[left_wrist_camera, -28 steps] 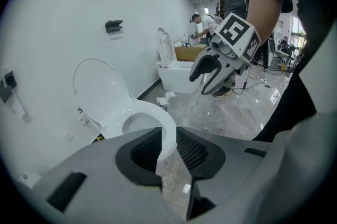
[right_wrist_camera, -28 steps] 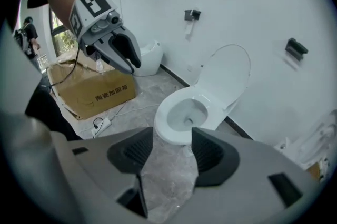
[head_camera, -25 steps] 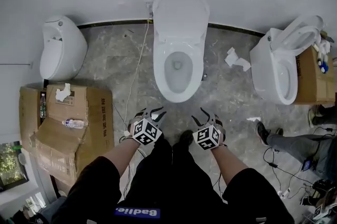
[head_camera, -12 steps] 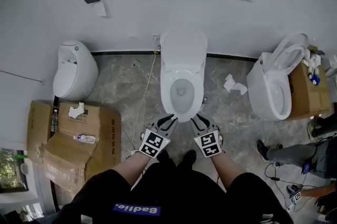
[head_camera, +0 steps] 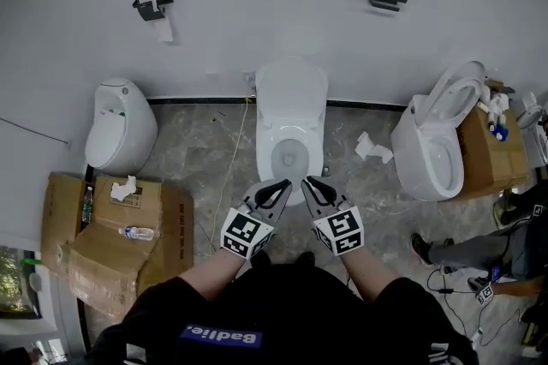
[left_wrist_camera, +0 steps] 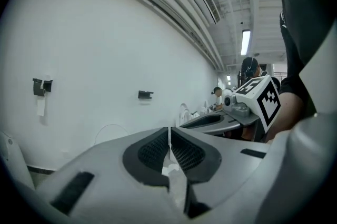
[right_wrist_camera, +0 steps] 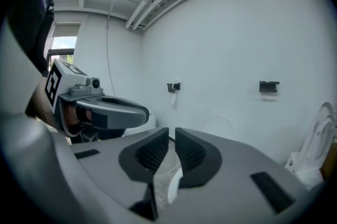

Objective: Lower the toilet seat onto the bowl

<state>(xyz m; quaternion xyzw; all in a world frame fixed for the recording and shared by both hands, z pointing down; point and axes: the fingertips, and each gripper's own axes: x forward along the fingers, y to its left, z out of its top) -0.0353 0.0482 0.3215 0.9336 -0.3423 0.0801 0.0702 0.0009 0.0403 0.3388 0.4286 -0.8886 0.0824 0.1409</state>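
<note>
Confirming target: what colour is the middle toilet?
White. The middle toilet shows best in the head view.

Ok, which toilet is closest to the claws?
The middle toilet, right beyond the left claw and right claw, both empty with jaws just closing; the right toilet stands aside.

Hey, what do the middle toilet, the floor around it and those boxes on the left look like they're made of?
Middle toilet: probably glazed ceramic; white, glossy, smoothly rounded.
Floor: looks like polished stone or stone-look tile; grey with mottled veining.
Boxes: cardboard; matte brown with creased, folded flaps.
</note>
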